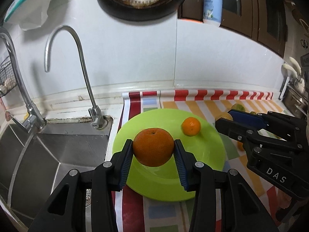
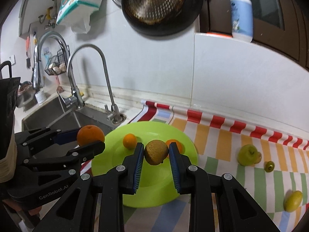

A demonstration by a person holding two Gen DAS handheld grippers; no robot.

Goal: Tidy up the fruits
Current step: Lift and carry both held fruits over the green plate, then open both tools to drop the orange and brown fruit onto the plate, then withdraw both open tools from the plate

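My left gripper (image 1: pixel 154 147) is shut on a large orange (image 1: pixel 153 147) and holds it above the green plate (image 1: pixel 208 154). A small orange (image 1: pixel 190 126) lies on the plate. My right gripper (image 2: pixel 156 151) is shut on a brownish-yellow round fruit (image 2: pixel 156 151) above the same plate (image 2: pixel 154 189). In the right wrist view the left gripper (image 2: pixel 90 141) with its orange (image 2: pixel 90 135) is at the plate's left edge. Two small oranges (image 2: pixel 129 140) (image 2: pixel 177 144) lie on the plate there.
A green apple (image 2: pixel 247 154), a small green fruit (image 2: pixel 269 166) and a yellow-green fruit (image 2: pixel 293 201) lie on the striped cloth (image 2: pixel 222 145) to the right. A steel sink (image 1: pixel 58 154) with two faucets (image 1: pixel 81 67) is to the left. A pan and a bottle hang above.
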